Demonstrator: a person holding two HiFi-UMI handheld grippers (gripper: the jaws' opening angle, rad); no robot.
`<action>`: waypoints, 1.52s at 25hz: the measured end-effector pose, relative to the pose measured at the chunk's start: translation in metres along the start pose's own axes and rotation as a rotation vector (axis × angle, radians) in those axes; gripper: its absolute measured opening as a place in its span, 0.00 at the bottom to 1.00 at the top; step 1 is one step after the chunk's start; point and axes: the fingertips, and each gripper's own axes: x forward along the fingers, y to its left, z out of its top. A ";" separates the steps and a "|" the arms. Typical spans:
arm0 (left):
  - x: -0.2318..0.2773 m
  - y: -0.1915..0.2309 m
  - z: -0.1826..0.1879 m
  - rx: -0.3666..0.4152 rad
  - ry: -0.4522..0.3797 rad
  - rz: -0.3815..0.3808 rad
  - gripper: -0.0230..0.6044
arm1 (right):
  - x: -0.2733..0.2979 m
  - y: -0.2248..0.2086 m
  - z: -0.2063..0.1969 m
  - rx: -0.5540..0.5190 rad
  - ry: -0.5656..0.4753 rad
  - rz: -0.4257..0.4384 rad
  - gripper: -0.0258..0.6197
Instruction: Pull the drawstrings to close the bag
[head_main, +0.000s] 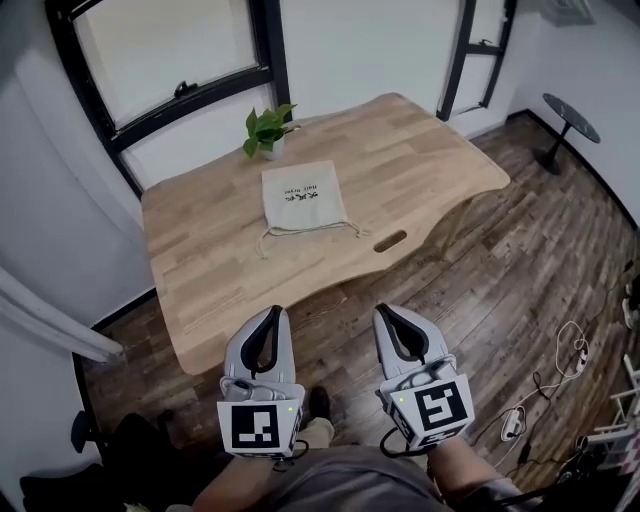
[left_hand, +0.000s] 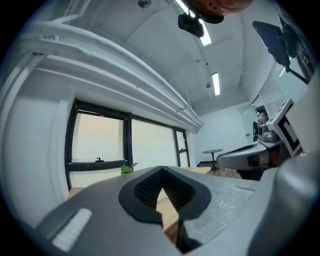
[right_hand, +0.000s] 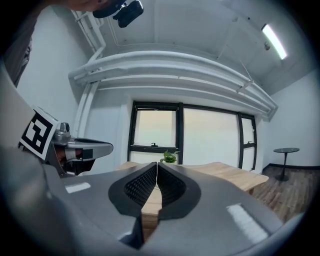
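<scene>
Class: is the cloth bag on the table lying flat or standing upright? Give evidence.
Lying flat: the bag spreads square on the table, print facing up, drawstrings trailing on the wood.

head view steeply down, gripper views level, sharing the table (head_main: 200, 240)

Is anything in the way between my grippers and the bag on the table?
Nothing visible. Only bare table and floor separate the left gripper and right gripper from the bag; the plant stands behind it.

Right claw (right_hand: 157, 165) closed, empty, wooden table (right_hand: 225, 175) ahead, small plant (right_hand: 170, 158)
</scene>
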 end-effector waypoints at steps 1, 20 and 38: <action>0.009 0.008 -0.002 -0.004 0.001 0.001 0.04 | 0.012 -0.001 0.001 -0.001 0.001 0.001 0.09; 0.106 0.091 -0.017 -0.019 -0.006 -0.042 0.04 | 0.134 -0.028 0.022 -0.031 -0.001 -0.061 0.09; 0.209 0.110 -0.056 0.002 0.095 -0.005 0.04 | 0.214 -0.116 -0.022 0.037 0.099 -0.038 0.10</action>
